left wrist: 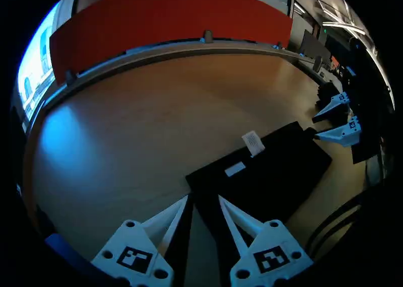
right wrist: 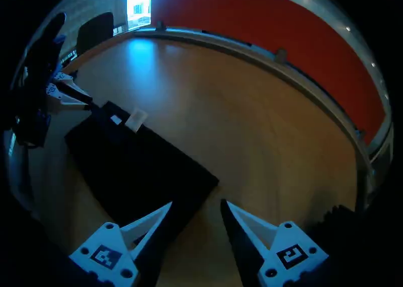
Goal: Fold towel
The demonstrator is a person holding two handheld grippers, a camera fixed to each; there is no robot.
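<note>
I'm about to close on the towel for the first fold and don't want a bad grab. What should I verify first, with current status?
1. Towel lying flat on the table: ok.
2. Left gripper jaws open: ok.
3. Right gripper jaws open: ok.
4. Grippers at opposite ends of the towel: ok.
5. Cloth seated between each pair of jaws: cannot tell; the edges sit right at the tips.
6. White tag facing up, not trapped: ok.

Blk towel (left wrist: 272, 176) w/ white tags (left wrist: 253, 142), tan wood-grain table (left wrist: 151, 136), red partition (left wrist: 166, 20), b&w markers (left wrist: 135, 259).
</note>
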